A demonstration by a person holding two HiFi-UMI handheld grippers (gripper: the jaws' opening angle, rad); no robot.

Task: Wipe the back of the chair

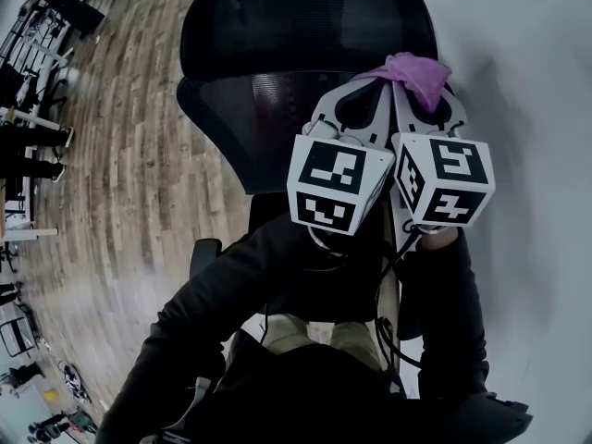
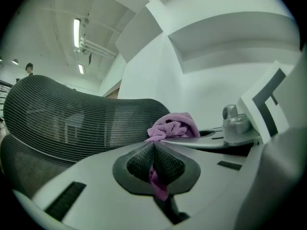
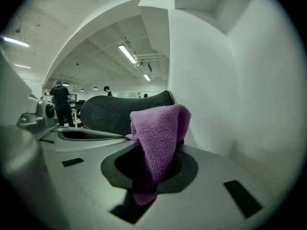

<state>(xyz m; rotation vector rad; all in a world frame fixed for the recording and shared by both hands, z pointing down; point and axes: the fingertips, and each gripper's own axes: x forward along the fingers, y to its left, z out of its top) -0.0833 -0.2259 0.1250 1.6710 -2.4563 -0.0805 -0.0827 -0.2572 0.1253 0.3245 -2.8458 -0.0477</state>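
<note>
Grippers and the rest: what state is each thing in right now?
Left gripper, shut on a corner of the cloth.
Right gripper, shut on the cloth.
Cloth, bunched up, held by both grippers.
Chair back, upright, empty.

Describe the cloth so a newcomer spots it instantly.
Find the black mesh chair back filling the top of the head view. Over its right side the left tool and right tool converge. The purple cloth is bunched at their tips, the only coloured, soft thing there.
</note>
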